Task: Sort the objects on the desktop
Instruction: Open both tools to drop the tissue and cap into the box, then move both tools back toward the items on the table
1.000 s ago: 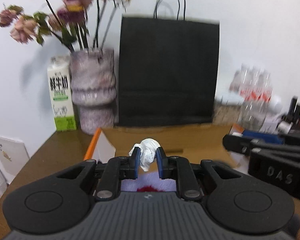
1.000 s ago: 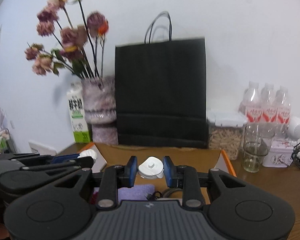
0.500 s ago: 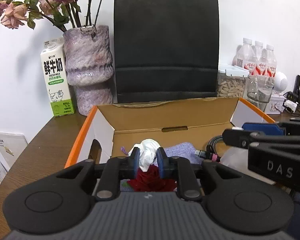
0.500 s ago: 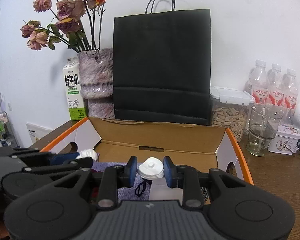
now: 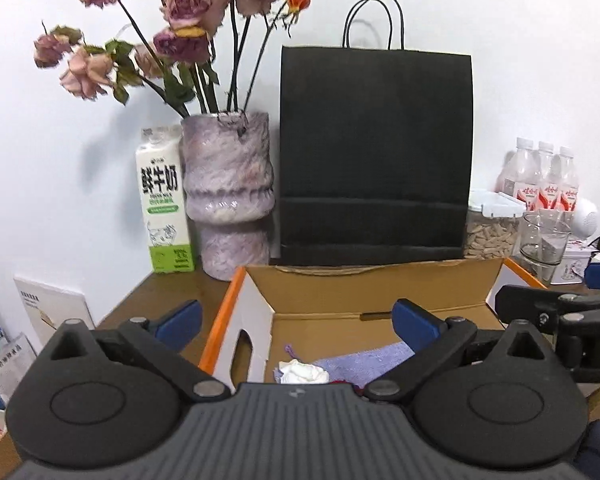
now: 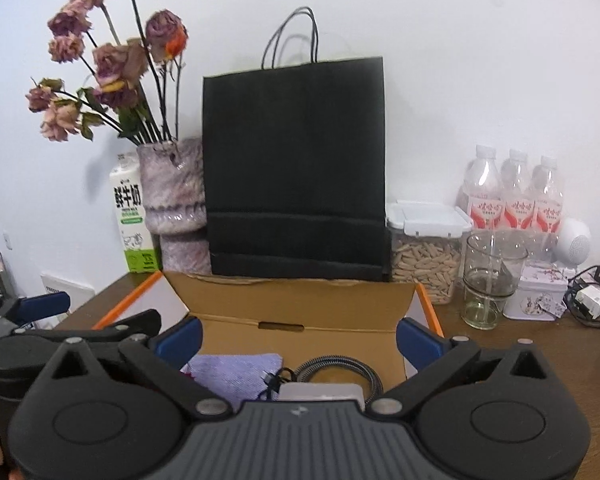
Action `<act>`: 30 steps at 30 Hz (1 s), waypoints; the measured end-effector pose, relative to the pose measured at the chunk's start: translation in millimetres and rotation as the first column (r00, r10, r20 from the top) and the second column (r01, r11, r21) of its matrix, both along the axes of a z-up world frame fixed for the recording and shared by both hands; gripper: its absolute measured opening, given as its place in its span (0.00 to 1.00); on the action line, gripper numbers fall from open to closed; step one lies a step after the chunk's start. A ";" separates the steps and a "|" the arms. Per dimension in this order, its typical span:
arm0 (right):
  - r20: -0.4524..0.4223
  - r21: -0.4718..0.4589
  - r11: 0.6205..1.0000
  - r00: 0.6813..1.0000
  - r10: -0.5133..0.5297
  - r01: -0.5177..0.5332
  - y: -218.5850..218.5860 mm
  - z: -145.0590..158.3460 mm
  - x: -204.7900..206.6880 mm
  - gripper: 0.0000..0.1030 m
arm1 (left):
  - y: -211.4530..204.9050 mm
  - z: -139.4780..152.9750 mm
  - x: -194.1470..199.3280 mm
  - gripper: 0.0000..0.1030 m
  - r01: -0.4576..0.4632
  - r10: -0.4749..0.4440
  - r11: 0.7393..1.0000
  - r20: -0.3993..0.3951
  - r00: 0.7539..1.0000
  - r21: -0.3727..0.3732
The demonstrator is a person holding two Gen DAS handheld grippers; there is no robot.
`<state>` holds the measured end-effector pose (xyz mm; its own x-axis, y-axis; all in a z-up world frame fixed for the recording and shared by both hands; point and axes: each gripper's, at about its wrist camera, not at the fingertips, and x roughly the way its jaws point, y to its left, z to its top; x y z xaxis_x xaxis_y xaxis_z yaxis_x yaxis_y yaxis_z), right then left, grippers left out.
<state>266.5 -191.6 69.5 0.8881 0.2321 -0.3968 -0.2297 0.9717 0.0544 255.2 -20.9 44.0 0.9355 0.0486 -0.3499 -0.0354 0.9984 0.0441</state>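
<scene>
An open cardboard box [image 5: 380, 296] with orange edges sits just ahead on the wooden desk. My left gripper [image 5: 298, 322] is above its near left part; its jaws are opening wide with nothing between them. Below it a crumpled white paper ball [image 5: 300, 372] lies on a purple cloth [image 5: 368, 358] in the box. My right gripper [image 6: 299, 340] hangs over the box [image 6: 300, 304], jaws also opening and empty. Under it lie a white object [image 6: 320, 392], a coiled braided cable [image 6: 340, 364] and the purple cloth [image 6: 236, 372].
Behind the box stand a black paper bag [image 5: 376, 156], a purple vase of dried roses [image 5: 228, 196] and a milk carton [image 5: 162, 204]. To the right are a seed container [image 6: 426, 252], a glass [image 6: 488, 280], water bottles [image 6: 516, 196], a tin [image 6: 540, 292] and a charger [image 6: 592, 300].
Both grippers went from shut to wide open. The left one let go of the paper ball and the right one let go of the white object; both now lie in the box.
</scene>
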 end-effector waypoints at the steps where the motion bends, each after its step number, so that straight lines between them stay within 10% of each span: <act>1: 0.004 -0.001 1.000 1.000 0.003 -0.003 0.5 1.2 -1.6 1.00 | 0.0 1.0 -0.2 1.00 -0.001 0.001 1.000 0.002 1.000 0.001; 30: 0.095 -0.047 0.997 0.994 0.060 -0.055 -1.1 19.2 -66.1 1.00 | 16.8 12.5 -56.5 1.00 0.039 -0.037 0.998 0.055 0.998 -0.041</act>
